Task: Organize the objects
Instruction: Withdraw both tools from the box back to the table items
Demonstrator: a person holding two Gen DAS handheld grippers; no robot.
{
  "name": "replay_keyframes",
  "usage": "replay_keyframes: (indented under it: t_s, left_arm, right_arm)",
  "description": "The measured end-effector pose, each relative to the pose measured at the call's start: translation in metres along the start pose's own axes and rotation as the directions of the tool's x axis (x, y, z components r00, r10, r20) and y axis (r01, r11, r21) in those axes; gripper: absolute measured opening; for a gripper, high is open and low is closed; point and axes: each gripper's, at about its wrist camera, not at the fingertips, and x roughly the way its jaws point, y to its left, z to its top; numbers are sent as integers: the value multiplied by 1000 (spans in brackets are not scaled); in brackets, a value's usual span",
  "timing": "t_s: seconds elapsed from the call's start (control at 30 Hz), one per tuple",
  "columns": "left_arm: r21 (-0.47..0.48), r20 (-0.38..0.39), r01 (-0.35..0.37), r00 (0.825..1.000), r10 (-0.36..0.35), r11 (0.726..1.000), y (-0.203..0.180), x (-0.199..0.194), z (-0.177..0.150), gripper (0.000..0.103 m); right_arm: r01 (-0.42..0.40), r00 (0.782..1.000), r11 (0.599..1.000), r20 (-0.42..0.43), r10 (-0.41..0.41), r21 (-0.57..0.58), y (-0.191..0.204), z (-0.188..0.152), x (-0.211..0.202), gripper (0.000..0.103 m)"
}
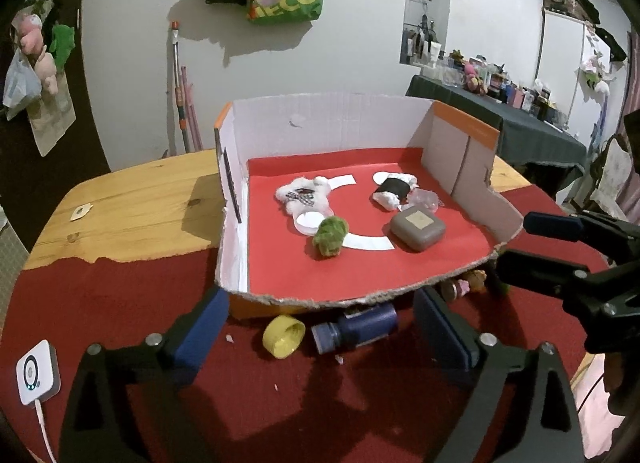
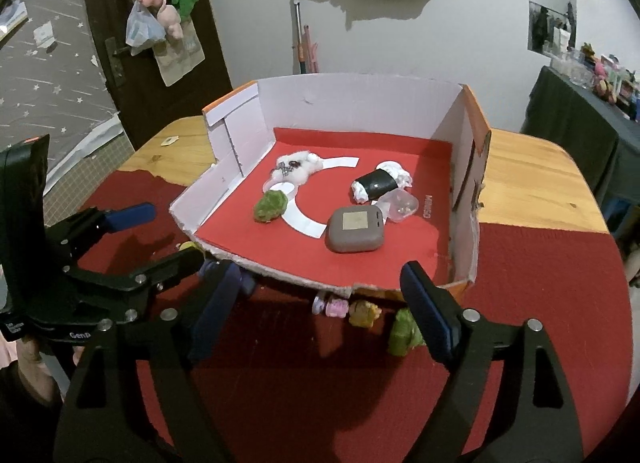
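Observation:
A cut-open cardboard box [image 1: 332, 123] [image 2: 360, 103] with a red floor holds a white plush [image 1: 306, 195] [image 2: 298, 165], a green plush [image 1: 330, 237] [image 2: 271, 205], a grey case [image 1: 417, 225] [image 2: 355, 229], a black-and-white roll [image 1: 394, 189] [image 2: 378, 183] and a clear capsule [image 2: 400, 203]. In front of the box lie a yellow cap [image 1: 284, 335], a dark blue bottle [image 1: 356, 329], a pink toy [image 2: 335, 307], a yellow toy [image 2: 363, 313] and a green toy [image 2: 404, 333]. My left gripper [image 1: 320, 335] is open over cap and bottle. My right gripper [image 2: 320, 303] is open over the small toys.
The box stands on a wooden table [image 1: 132, 207] partly covered by a red cloth [image 1: 120, 303]. A white device with a cable [image 1: 38, 373] lies at the left edge. A cluttered dark-covered table [image 1: 520, 119] stands behind at right.

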Motion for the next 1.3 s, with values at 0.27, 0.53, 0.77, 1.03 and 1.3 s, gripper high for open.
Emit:
replay_keyframes:
  t_s: [0.27,0.53,0.77,1.03,1.3]
  left_arm:
    - [3,2,-1,1000,1,1000,-3,-9,-15,100]
    - [-31,-12,14,1000,-15,999,-1,-13,-28,100]
    - [-44,-26,25,999,-26,999,-3,-15,-39,100]
    - [-86,-58,43,997,-48,995,0,-7,-48,100]
    - [-127,-98,65,992,-78,990,1,7,-50,91]
  right_arm:
    - [10,1000,1000,4,-10,2,3,-16,-7,86]
    - [-8,1000,1000,-14,8,20,3,-32,-9,86]
    - [-19,999,999,-39,21,33,5,-44,-6,86]
    - [-28,997,999,-67,31,43,5,-58,0,86]
    - [-43,996,996,-76,50,84,-2,-61,10,86]
